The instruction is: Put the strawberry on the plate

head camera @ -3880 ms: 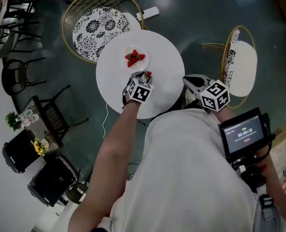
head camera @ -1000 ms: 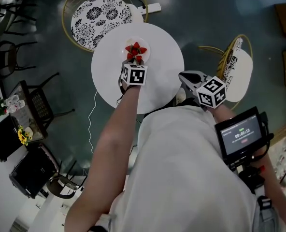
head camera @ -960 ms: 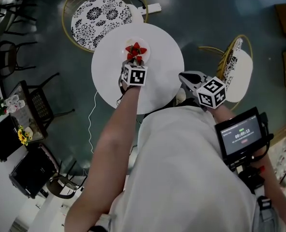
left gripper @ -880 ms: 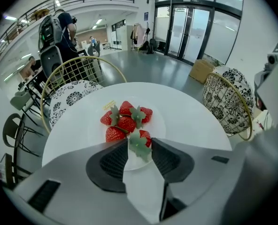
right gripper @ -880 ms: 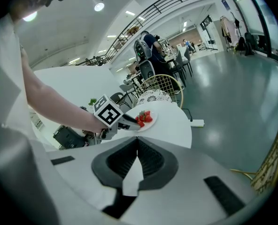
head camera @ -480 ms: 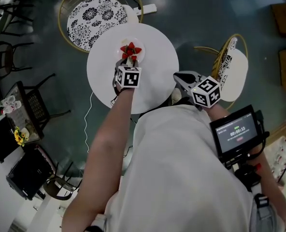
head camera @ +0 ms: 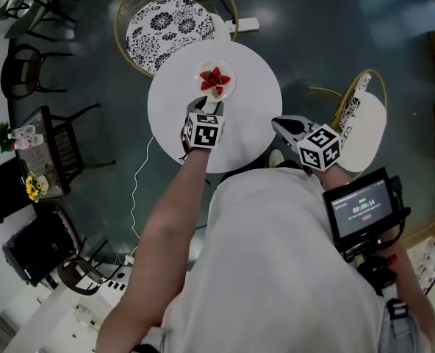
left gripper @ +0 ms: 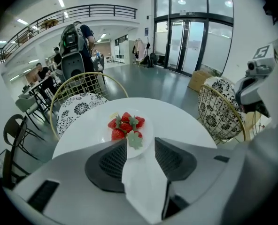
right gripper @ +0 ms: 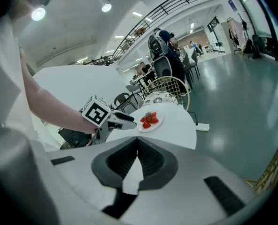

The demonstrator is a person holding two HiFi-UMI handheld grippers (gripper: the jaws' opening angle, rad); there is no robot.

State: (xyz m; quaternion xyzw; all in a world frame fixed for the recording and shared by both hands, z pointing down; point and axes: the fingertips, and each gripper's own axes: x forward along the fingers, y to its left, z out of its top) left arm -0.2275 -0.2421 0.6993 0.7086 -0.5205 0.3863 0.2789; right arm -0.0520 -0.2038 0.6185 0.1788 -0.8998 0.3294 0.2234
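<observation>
Nearest my body, the right gripper [head camera: 280,126] hangs beside the near edge of the round white table [head camera: 254,101]. Its own view shows the jaws [right gripper: 137,146] pressed together with nothing between them. Just to its right, at my chest, a small monitor [head camera: 362,209] glows on its mount.

Further out, my bare left forearm [head camera: 166,226] reaches over the table and carries the left gripper [head camera: 206,107], marker cube facing up. Its jaws are spreading apart. In the left gripper view the gap between them [left gripper: 140,149] holds nothing, and the pads touch no fruit.

Just past those jaw tips sits the white plate [head camera: 228,88], toward the far side of the tabletop. A small heap of red strawberries [head camera: 214,79] lies on it. In the left gripper view the nearest strawberry [left gripper: 135,137] rests at the plate's near rim [left gripper: 105,134], its green leafy cap turned toward me, lying free of the jaws.

Beyond the table stands a gold wire chair [head camera: 170,24] with a black-and-white patterned cushion. A second chair [head camera: 364,116] of the same kind stands to the right. A white power strip [head camera: 243,26] lies on the dark floor behind the table.
</observation>
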